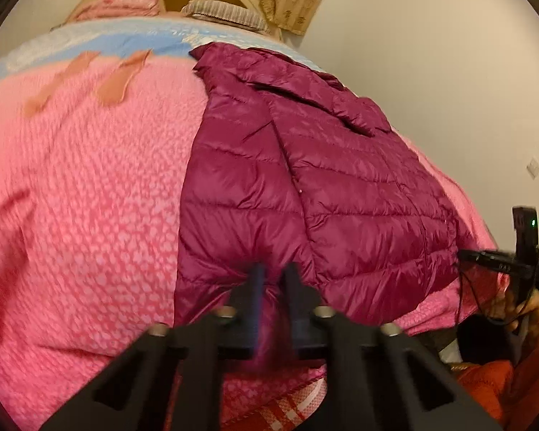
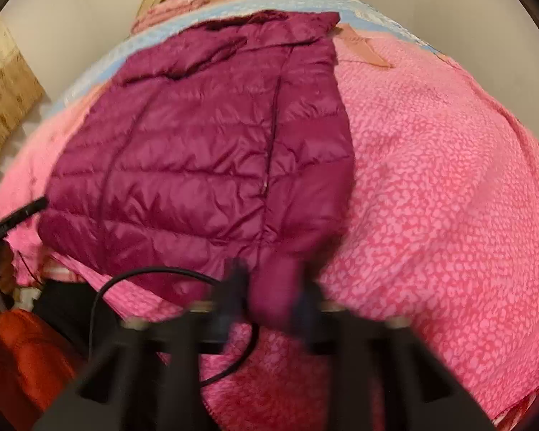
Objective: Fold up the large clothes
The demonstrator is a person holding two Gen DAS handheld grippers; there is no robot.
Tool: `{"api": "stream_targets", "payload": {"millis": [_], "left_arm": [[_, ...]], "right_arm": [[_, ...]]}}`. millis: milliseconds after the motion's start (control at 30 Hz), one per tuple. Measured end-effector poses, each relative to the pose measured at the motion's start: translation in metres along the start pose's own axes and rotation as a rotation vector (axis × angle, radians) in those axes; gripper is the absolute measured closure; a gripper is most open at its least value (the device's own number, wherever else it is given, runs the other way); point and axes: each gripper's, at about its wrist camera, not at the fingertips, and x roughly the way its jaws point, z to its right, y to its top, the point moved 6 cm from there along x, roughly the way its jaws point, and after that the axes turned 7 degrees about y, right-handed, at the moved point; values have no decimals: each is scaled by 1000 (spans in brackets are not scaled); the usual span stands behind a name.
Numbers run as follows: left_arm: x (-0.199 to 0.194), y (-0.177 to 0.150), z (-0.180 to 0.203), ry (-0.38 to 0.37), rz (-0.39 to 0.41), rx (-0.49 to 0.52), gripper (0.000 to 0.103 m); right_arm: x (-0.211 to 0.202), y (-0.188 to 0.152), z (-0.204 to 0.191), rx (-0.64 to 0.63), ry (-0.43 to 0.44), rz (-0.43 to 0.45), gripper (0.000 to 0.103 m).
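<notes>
Left wrist view: the left gripper [image 1: 273, 280] is clamped on the hem of the glossy magenta quilted down jacket [image 1: 305, 165], which stretches ahead of the jaws across the pink fleece blanket [image 1: 90, 179].

Right wrist view: the right gripper [image 2: 269, 287] pinches the hem too, jacket lying ahead. Best to lift both corners evenly and carry them toward the collar.
</notes>
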Motion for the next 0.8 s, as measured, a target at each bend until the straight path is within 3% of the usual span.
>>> {"api": "stream_targets", "payload": {"millis": [100, 300, 400, 567, 667, 800], "left_arm": [[-8, 9, 3, -27, 19, -20, 103], [-55, 72, 24, -100, 195, -4, 103], [-73, 102, 28, -66, 265, 42, 103], [-82, 123, 16, 37, 281, 93, 103], [-81, 127, -4, 72, 245, 66, 103], [-85, 136, -37, 107, 260, -2, 103]], "right_arm": [[-9, 5, 4, 73, 88, 42, 90], [-46, 34, 2, 138, 241, 170, 91], [-63, 57, -3, 158, 322, 240, 91], [-84, 102, -14, 153, 392, 323, 91], [-93, 129, -16, 137, 392, 363, 91], [-101, 166, -11, 137, 387, 400, 91]]}}
